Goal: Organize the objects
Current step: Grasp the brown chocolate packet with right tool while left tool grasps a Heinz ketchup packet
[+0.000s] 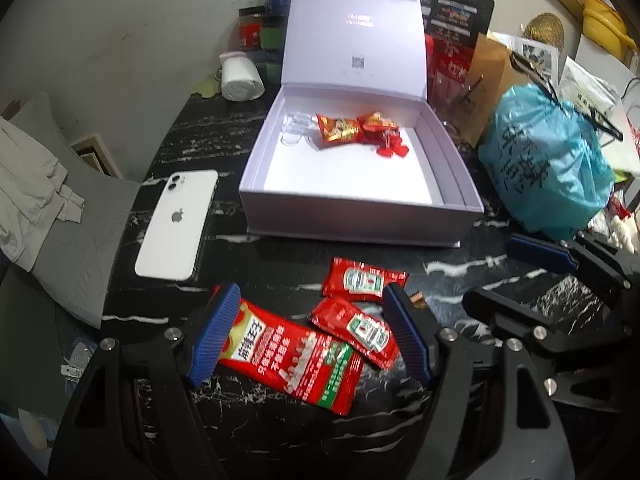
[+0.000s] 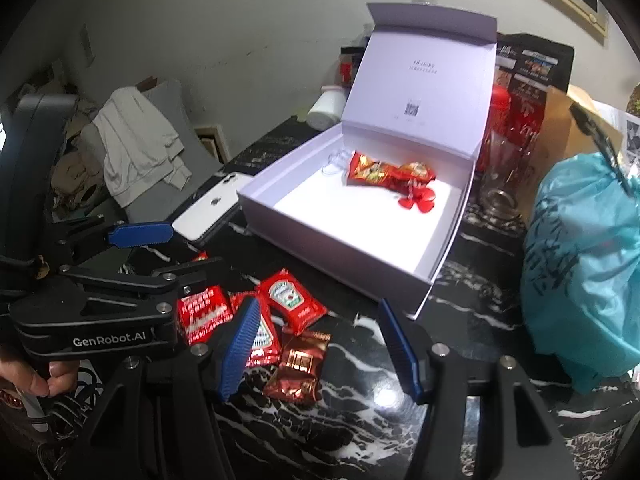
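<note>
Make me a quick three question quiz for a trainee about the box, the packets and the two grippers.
1. True or false: the lid of the lavender box stands open.
2. Which lies outside the box, left of it in the left wrist view: A) white phone B) glass cup C) blue bag?
3. How many ketchup packets lie beside the large red snack packet?

Key:
1. True.
2. A.
3. Two: one farther, one overlapping the snack packet. The left gripper and right gripper are both open.

Phone (image 1: 176, 224) left of box (image 1: 360, 216), packets (image 1: 362, 280) before.
</note>
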Demonstrator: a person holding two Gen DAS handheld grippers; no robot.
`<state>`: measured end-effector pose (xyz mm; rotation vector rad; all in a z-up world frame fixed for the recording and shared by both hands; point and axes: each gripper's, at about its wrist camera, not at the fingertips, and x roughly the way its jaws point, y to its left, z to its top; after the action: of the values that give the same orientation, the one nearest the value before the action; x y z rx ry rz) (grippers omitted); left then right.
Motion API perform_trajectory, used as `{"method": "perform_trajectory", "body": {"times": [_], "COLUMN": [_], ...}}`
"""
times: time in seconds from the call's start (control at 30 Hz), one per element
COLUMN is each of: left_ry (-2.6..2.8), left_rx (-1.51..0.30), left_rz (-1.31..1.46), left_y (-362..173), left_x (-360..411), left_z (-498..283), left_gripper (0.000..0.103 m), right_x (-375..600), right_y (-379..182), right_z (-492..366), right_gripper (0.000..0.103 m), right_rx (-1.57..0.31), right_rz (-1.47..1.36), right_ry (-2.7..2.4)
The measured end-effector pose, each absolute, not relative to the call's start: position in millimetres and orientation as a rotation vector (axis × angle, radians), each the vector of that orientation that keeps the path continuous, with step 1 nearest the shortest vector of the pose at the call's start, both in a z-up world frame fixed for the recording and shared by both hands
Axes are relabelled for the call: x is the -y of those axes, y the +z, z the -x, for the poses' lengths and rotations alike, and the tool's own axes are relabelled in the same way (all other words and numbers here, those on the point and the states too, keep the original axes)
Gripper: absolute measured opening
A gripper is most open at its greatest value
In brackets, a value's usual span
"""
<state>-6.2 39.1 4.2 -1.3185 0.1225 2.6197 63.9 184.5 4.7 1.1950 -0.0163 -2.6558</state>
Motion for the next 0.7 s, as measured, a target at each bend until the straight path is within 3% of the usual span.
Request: {"method": "perform_trajectory", "body": {"times": [0.7], "left_ry": [2.509], "left_rx": [-0.081], "left_rz": [1.504], "left_y": [-44], "left_x": [-15], "left_z": [11], "left_gripper": [0.073], "right_x": [-171], "right_y": [-52], "right_z": [-55], "right_gripper": [0.062], "right_rx": [0.021], "right_rz": [-1.359], "right_ry": [-2.519]}}
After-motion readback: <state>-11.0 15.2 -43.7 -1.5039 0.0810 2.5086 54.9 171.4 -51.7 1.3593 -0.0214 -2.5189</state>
